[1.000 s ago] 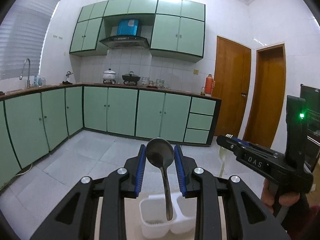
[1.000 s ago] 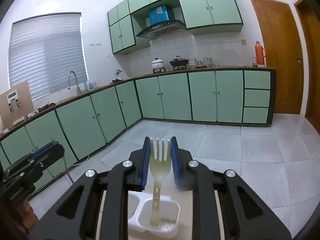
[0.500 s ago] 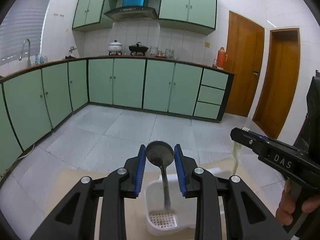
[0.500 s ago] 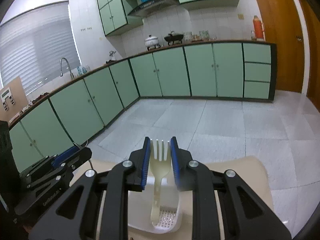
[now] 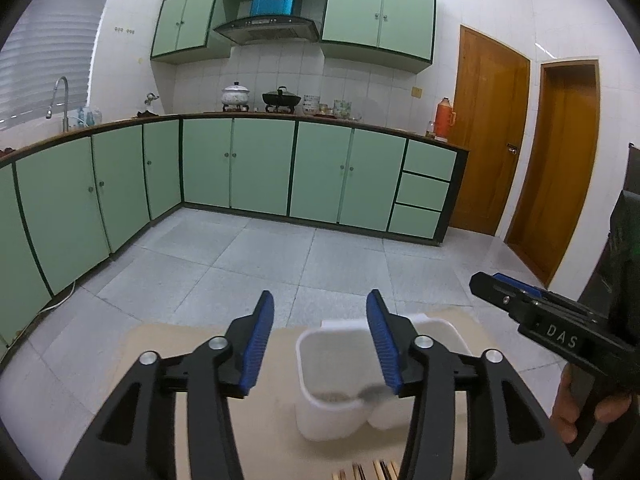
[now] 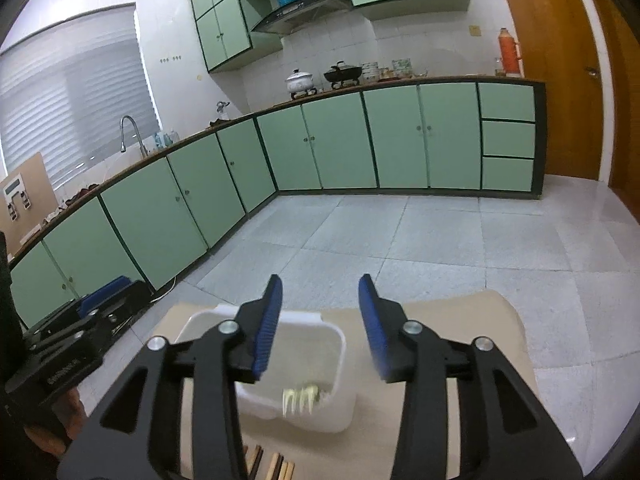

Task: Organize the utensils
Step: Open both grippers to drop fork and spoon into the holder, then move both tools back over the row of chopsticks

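Note:
My left gripper (image 5: pixel 320 342) is open and empty above a white two-compartment utensil holder (image 5: pixel 320 364). A metal spoon (image 5: pixel 370 392) lies blurred inside the holder's near compartment. My right gripper (image 6: pixel 320 326) is open and empty above the same holder (image 6: pixel 338 344). A cream plastic fork (image 6: pixel 300 396) shows blurred inside it, tines up. The right gripper (image 5: pixel 520 300) also appears at the right of the left wrist view, and the left gripper (image 6: pixel 80 320) at the left of the right wrist view.
The holder stands on a small beige table (image 5: pixel 168 344) with a rounded far edge (image 6: pixel 496 308). Wooden chopstick ends (image 6: pixel 272 466) lie at the table's near side. Green kitchen cabinets (image 5: pixel 260 168) and a tiled floor lie beyond.
Both grippers have opened. The spoon has left the left gripper and the fork the right gripper; both have dropped into the white holder.

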`<state>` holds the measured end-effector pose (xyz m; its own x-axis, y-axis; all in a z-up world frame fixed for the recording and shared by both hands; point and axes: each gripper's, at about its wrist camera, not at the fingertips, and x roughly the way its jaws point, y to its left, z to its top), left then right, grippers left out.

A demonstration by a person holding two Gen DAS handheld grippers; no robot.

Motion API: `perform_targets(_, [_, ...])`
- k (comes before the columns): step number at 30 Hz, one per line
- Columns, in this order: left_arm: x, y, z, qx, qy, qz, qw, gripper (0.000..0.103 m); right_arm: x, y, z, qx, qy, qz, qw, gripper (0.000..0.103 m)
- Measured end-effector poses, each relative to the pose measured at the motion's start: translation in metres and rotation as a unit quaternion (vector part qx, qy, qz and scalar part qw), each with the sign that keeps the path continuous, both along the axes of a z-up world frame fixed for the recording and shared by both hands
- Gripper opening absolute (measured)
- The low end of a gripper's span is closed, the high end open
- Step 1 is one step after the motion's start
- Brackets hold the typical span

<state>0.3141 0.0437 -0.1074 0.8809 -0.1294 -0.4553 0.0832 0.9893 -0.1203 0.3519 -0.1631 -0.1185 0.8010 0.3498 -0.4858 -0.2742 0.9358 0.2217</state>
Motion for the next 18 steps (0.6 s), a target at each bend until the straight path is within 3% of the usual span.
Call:
perform_targets(7, [-0.071, -0.005, -0.016, 0.001, 0.026, -0.005, 0.9996, 0.057, -0.073, -0.017, -0.013, -0.004, 0.003, -0.011, 1.0, 0.05])
perform_targets(18, [-0.17, -0.004, -0.081, 0.0, 0.116, 0.0, 0.9932, 0.058, -0.199, -0.016, -0.08, -0.03, 0.075, -0.014, 0.997, 0.05])
